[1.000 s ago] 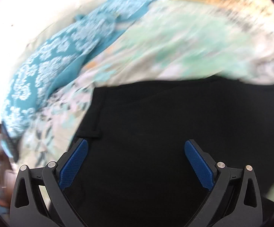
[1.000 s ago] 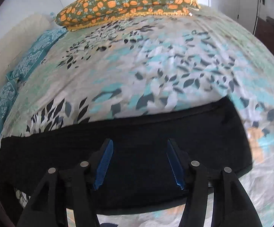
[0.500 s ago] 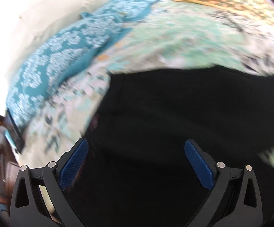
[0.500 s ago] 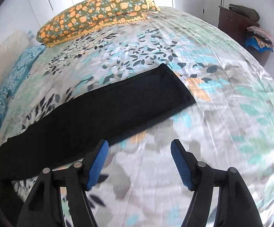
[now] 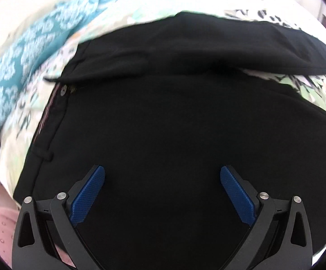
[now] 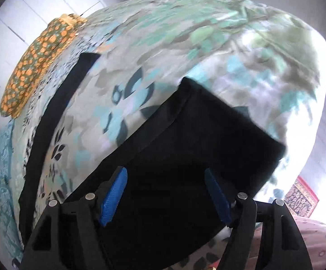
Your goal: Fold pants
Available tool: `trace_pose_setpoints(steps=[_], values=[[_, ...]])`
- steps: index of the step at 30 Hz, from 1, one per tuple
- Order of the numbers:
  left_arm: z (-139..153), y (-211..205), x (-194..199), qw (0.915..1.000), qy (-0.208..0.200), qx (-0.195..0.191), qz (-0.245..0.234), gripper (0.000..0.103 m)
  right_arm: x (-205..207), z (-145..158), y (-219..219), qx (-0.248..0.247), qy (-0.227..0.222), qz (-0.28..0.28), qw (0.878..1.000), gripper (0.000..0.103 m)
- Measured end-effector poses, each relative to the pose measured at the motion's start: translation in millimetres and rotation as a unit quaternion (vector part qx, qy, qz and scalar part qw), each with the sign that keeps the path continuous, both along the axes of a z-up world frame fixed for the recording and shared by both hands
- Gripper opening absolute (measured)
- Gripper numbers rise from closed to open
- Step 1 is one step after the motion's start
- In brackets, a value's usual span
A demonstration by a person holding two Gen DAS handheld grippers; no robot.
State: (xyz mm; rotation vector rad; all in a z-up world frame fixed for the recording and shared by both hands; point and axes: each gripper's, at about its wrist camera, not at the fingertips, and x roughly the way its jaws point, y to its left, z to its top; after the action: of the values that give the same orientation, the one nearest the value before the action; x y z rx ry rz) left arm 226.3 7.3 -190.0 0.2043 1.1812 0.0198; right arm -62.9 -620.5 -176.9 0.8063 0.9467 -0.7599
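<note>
Black pants [image 5: 163, 121] lie spread on a floral bed sheet [image 6: 185, 51]. In the left wrist view the waistband with a button [image 5: 62, 88] is at the left, and the far leg [image 5: 241, 42] runs off to the right. My left gripper [image 5: 162, 180] is open and empty, just over the seat of the pants. In the right wrist view the near leg [image 6: 199, 148] ends in a hem at the right; the far leg [image 6: 57, 103] lies apart as a thin strip. My right gripper [image 6: 165, 180] is open and empty over the near leg.
An orange-flowered pillow [image 6: 37, 67] lies at the head of the bed. A teal patterned cloth [image 5: 28, 51] runs along the left side. The bed's edge drops off at the right, with a patterned rug [image 6: 302, 198] on the floor below.
Both grippers have swung: the left has come nearer over the waist end, and the right has turned from the open sheet onto the near leg's hem end. Both stayed open.
</note>
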Motion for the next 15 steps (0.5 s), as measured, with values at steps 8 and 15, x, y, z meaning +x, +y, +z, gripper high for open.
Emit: trace_pose_setpoints(steps=[8, 15], values=[[5.6, 54.2, -1.9, 0.9919, 0.02, 0.013, 0.125, 0.103, 13.7, 15.9, 26.3, -0.072, 0.011, 0.034, 0.997, 0.075], [18.5, 54.6, 8.2, 0.9916, -0.015, -0.019, 0.127, 0.102, 41.2, 50.8, 89.7, -0.184, -0.023, 0.164, 0.969, 0.083]])
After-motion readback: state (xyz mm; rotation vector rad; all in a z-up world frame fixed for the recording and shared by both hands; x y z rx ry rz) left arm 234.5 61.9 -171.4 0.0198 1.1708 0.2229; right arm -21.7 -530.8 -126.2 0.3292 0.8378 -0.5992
